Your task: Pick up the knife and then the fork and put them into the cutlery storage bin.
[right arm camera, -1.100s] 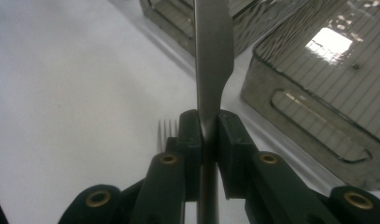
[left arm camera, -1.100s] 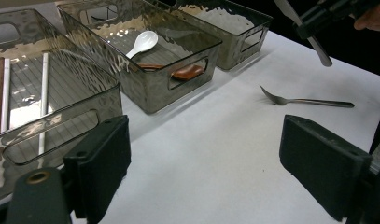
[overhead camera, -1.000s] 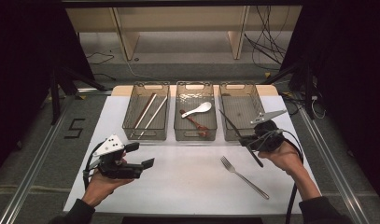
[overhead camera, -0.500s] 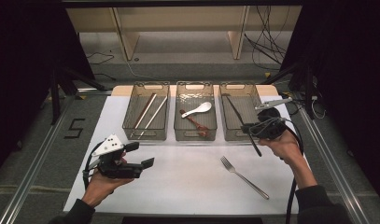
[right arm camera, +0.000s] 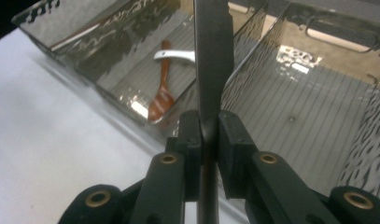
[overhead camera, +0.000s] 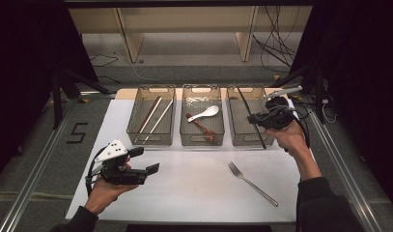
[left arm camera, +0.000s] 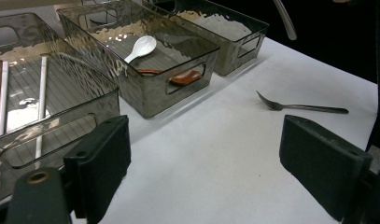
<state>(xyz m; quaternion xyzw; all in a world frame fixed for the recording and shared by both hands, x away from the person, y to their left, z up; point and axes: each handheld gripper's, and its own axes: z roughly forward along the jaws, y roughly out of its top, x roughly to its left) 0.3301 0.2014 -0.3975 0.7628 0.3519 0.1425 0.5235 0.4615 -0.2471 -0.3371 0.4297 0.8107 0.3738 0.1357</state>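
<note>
The knife (overhead camera: 249, 116) is a slim, dark table knife with a long narrow blade. It is clamped in the right tongs (overhead camera: 259, 119), whose pads press flat on both sides of it. In the high view it hangs in the air as a thin dark line slanting across the right-hand basket (overhead camera: 244, 137): its far end reaches up toward the basket's back rim, and its near end dips past the front wall toward the white tabletop (overhead camera: 194, 183). In the right gripper view the knife (right arm camera: 213, 60) rises straight up from between the pads, a flat grey strip standing on edge above the empty ribbed floor of that basket (right arm camera: 309, 116).
</note>
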